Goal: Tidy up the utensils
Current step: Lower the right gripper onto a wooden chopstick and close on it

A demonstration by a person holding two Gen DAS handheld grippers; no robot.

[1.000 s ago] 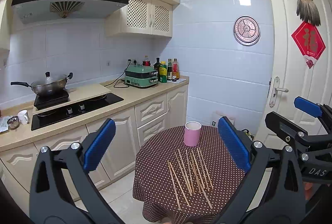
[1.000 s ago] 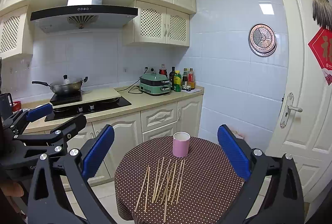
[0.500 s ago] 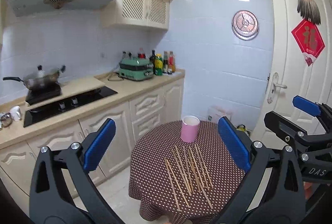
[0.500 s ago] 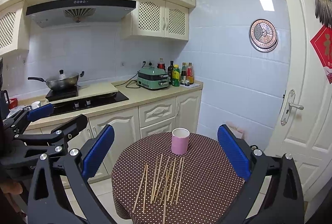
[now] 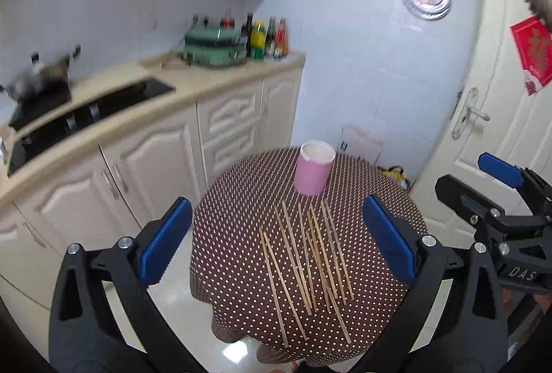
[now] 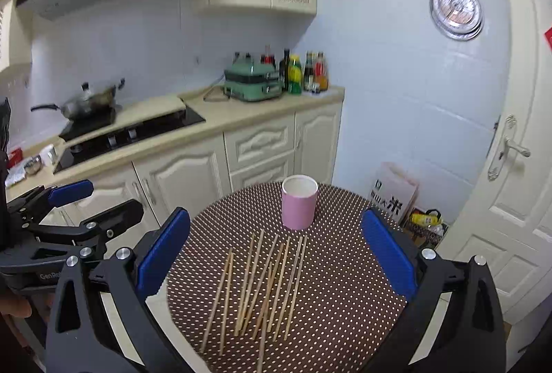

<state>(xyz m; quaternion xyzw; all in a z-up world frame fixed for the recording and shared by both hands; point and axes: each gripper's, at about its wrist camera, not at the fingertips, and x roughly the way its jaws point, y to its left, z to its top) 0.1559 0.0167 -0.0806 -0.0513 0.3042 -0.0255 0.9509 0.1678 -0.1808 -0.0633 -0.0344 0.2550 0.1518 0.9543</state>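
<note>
Both the left tongs (image 5: 276,235) and right tongs (image 6: 274,252) hang spread wide above the table (image 6: 345,297), holding nothing. Chopsticks (image 6: 262,283) lie loose there, just before the upright pink cup (image 6: 298,203).

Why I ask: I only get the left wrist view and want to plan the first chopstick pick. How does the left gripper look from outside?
Observer: The right wrist view shows the left gripper side-on, jaws spread wide with nothing between them.
Operator: My frame cuts off left of the hob. Anything on the counter there?
Observer: A small metal bowl sits there, with a white cup just beside it.
</note>
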